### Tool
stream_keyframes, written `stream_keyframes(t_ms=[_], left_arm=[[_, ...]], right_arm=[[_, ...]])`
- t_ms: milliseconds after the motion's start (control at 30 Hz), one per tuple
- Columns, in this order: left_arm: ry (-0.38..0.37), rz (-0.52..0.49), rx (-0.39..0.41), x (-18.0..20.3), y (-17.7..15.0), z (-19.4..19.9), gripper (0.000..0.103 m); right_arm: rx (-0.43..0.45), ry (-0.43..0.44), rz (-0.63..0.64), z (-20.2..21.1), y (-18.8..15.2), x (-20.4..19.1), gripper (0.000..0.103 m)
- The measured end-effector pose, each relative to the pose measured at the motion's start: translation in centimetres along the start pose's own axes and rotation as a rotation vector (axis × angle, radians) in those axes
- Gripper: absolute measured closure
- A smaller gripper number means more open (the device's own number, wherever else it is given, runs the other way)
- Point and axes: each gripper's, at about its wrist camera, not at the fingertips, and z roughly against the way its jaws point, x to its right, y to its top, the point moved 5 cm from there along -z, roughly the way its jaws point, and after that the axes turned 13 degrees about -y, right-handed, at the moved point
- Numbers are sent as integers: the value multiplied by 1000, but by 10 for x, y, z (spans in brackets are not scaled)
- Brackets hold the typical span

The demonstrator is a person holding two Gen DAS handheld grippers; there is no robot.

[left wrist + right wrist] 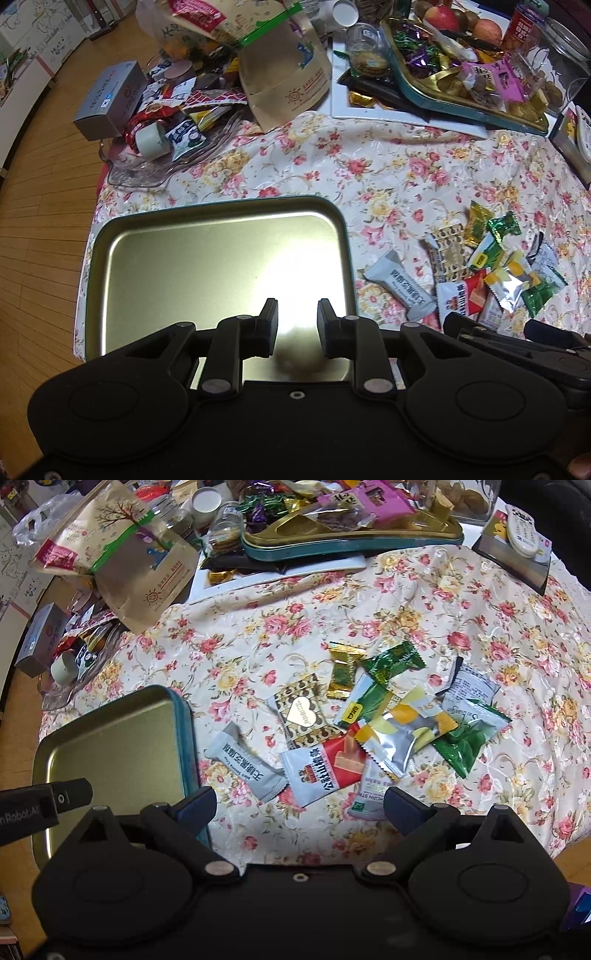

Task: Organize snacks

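Note:
An empty metal tin tray point(184, 266) with a teal rim lies on the floral tablecloth at the near left corner of the table. My left gripper point(297, 328) hovers over the tray's near right part, its jaws partly open with nothing between them. To the right of the tray lies a loose pile of wrapped snacks point(388, 720); a grey packet point(245, 768) and a red-and-white packet point(321, 768) are nearest. My right gripper point(301, 805) stands wide open and empty just short of the pile. The tray point(118, 746) also shows in the right wrist view.
At the back sit a gold-and-teal tray of sweets point(351, 535), a brown paper bag point(284, 74), a glass dish of wrappers point(162, 147), a grey box point(110, 99) and a remote point(522, 531). The table's left edge drops to wooden floor point(44, 221).

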Motion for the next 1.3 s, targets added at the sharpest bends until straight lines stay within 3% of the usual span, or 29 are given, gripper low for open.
stream_keyframes(t_ms=[1300], left_arm=[[-75, -148, -8, 137, 33, -33, 71]], right_arm=[[-65, -11, -257, -27, 14, 116, 1]])
